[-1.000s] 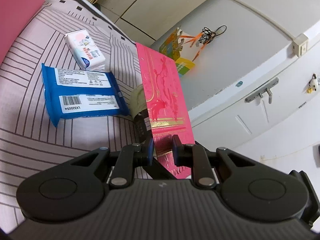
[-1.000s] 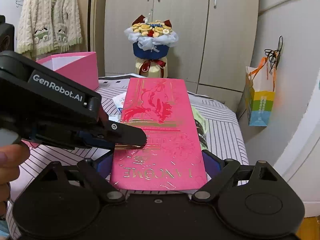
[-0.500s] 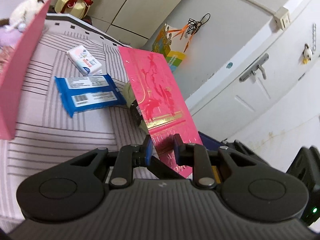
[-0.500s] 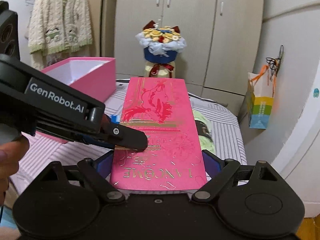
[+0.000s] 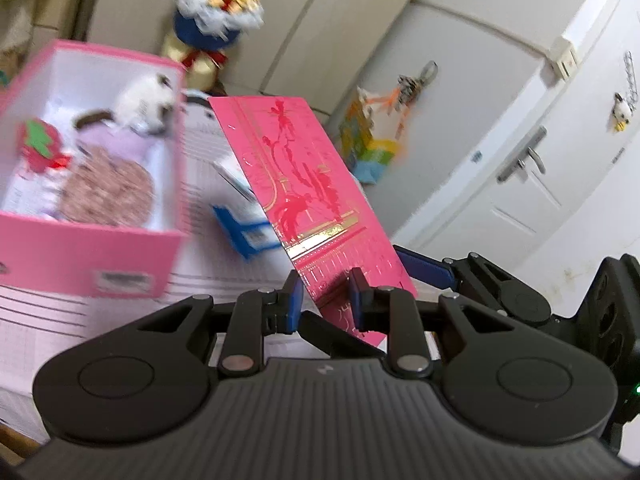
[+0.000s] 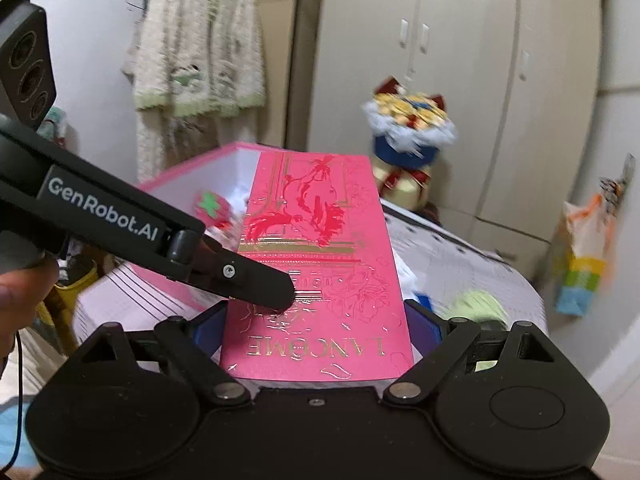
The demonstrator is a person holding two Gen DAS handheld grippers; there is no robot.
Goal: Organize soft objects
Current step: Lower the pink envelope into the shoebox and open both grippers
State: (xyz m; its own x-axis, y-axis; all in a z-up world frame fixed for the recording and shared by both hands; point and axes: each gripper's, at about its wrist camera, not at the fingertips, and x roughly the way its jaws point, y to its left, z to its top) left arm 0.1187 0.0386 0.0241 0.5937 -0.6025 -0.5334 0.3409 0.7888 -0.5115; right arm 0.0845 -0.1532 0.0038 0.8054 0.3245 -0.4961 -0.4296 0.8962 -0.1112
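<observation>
While both grippers clamp pink box [image 6: 320, 264] | aloft beside pink bin [image 5: 80, 256]

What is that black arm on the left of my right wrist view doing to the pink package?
Observer: That is the left gripper. Its own camera shows its pads clamped on the two flat faces of the pink package, which is thin.
Operator: What's inside the pink box behind it? I only see a strawberry thing.
Observer: The pink box also holds a white plush toy at its far end.
Operator: Anything else in there?
Observer: A round, brownish-pink soft item lies at the near end.
</observation>
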